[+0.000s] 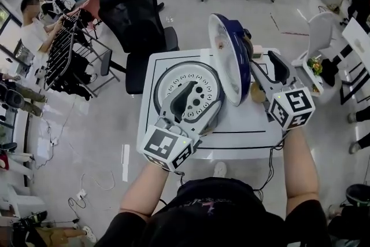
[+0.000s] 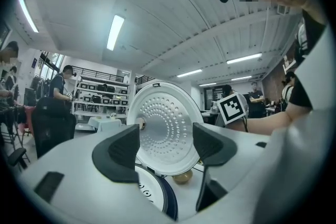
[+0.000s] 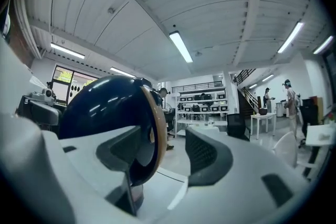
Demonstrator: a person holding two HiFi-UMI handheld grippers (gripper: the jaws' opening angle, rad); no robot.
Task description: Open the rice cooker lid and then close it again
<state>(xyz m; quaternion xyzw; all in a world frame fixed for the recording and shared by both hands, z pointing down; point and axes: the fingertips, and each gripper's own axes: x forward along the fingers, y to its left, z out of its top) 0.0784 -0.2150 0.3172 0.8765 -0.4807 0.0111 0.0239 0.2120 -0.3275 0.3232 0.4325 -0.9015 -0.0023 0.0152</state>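
Left tongs (image 1: pixel 193 107) and right tongs (image 1: pixel 269 73): white plastic shells, dark grey pads (image 2: pixel 118 152), each with a black-and-white marker cube (image 1: pixel 167 148); the person wears a black short-sleeved top (image 1: pixel 214 214)

The lid (image 1: pixel 231 58) is dark blue outside with a tan rim; inside it is white, dotted with rings of small holes. The table (image 1: pixel 243 124) is white, outlined in black. The left tongs (image 1: pixel 193 107) and right tongs (image 1: pixel 266 69) are white with black pads (image 2: pixel 118 152) and black-and-white square markers. The chair (image 1: pixel 136 20) is black.
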